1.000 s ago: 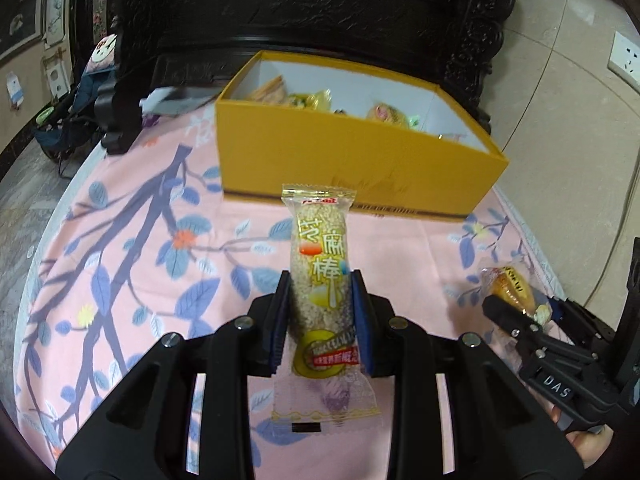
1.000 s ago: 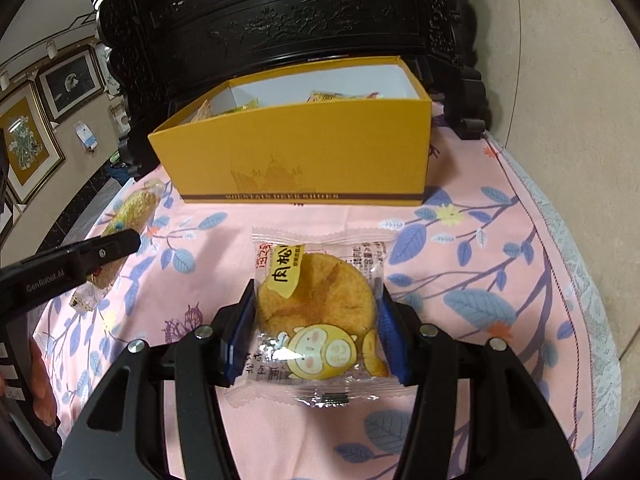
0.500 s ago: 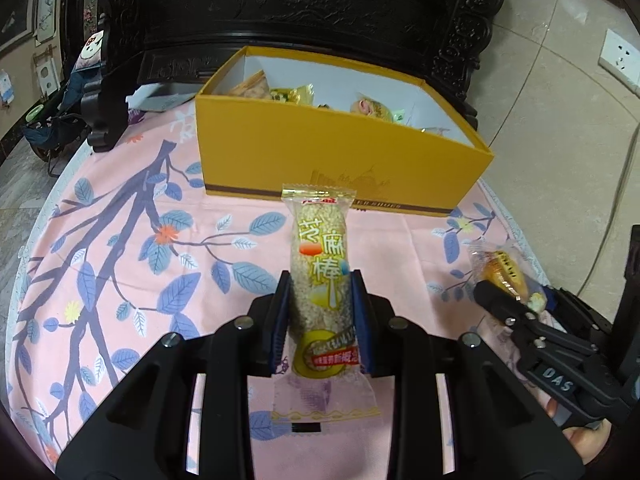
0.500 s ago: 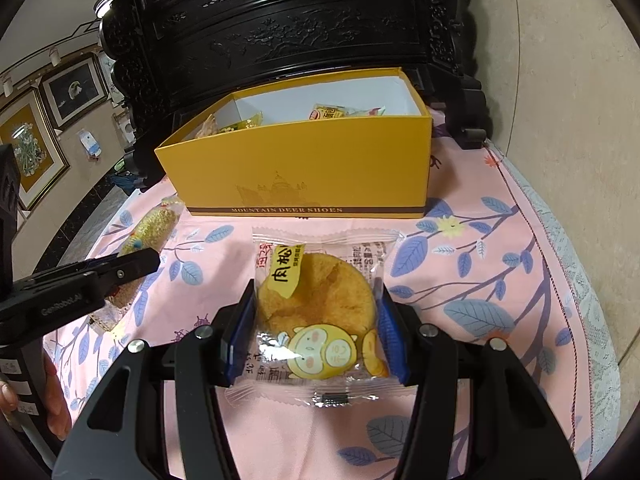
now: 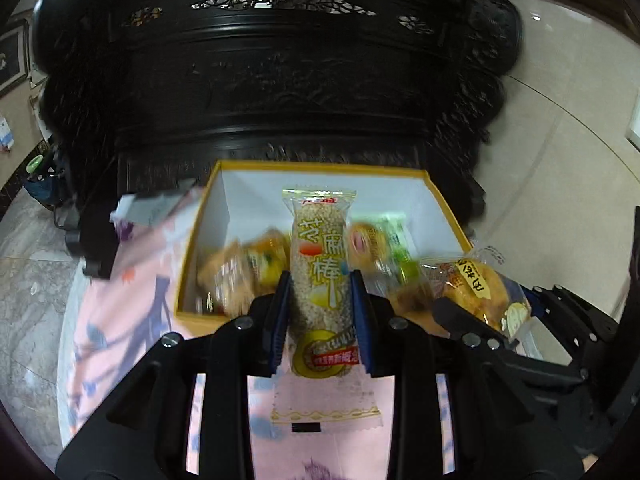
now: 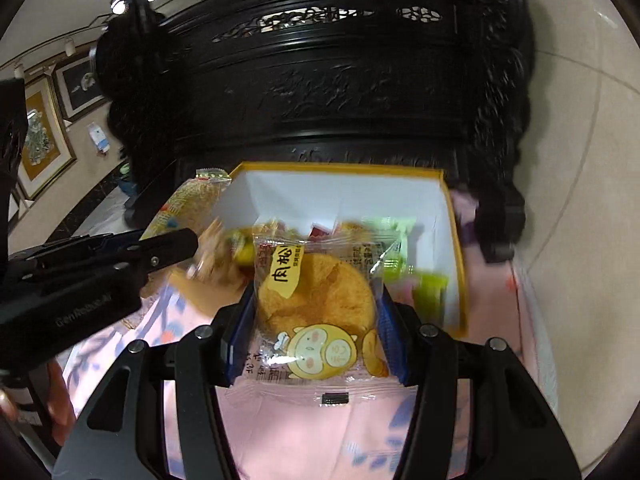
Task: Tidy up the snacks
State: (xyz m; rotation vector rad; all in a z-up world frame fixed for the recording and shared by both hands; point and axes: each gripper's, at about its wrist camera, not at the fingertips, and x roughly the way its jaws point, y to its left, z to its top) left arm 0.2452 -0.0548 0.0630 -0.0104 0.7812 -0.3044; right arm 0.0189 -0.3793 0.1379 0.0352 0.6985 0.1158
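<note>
Left wrist: sesame stick (image 5: 320,276) clamped in left gripper (image 5: 320,304).

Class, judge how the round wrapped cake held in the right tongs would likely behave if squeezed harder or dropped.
The round cake looks soft and crumbly, so a harder squeeze probably dents it. Its glossy wrapper may slip between the right tongs. It seems light and flat, unlikely to roll.

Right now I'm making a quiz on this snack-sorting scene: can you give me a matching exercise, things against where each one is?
Things:
1. sesame stick
2. round cake
3. yellow box
4. green packet

Places:
A. on the pink cloth, before the dark cabinet
B. between the left gripper's pads
C. lying inside the box
D. between the right gripper's pads

Pairs: 1-B, 2-D, 3-A, 4-C
</note>
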